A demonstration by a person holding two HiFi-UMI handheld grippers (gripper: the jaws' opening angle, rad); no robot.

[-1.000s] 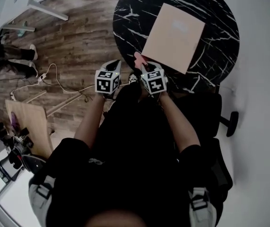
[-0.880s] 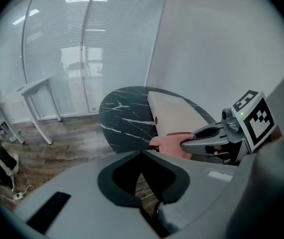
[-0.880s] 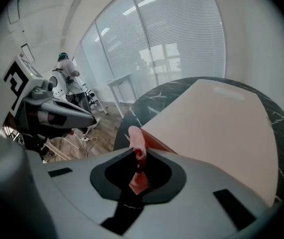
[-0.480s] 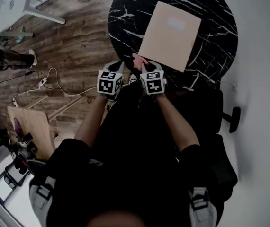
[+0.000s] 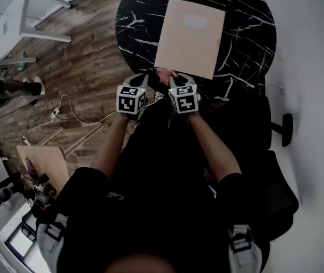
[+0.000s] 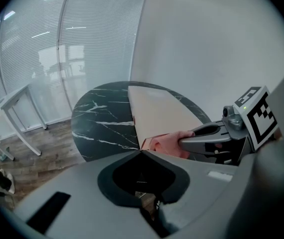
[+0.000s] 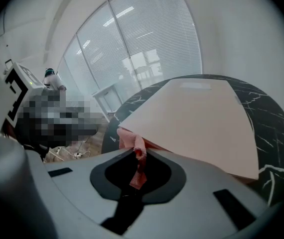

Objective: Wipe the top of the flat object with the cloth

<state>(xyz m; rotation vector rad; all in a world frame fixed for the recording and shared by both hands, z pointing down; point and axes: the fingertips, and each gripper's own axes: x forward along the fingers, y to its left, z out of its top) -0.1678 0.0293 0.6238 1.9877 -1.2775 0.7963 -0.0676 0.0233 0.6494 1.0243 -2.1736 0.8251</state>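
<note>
Marble table (image 5: 253, 44): round, black with white veins, standing on a wooden floor (image 5: 77, 56). The person is at its near edge, with both forearms stretched toward it.
Flat object (image 5: 190, 36): a pale tan board lying flat on the table. It runs from the near edge toward the far edge, turned a little askew, with a faint lighter patch near its far end.
Cloth (image 5: 163, 74): pink and bunched at the board's near left corner, touching the board's edge. In the right gripper view a narrow strip of it trails back between the jaws.
Right gripper (image 5: 170, 79): at the table's near edge, just at the board's near left corner. Its jaws are pinched together on the cloth.
Left gripper (image 5: 142, 79): just beside the right gripper, on its left, at the table's near edge and off the board. Its jaws are drawn together with nothing between them.
Gripper spacing: the two marker cubes sit side by side, close together but apart.
Floor: a white cable (image 5: 65, 104) loops over the boards, well away from the table.
Chair (image 5: 270, 169): black, at the right, behind the person.
</note>
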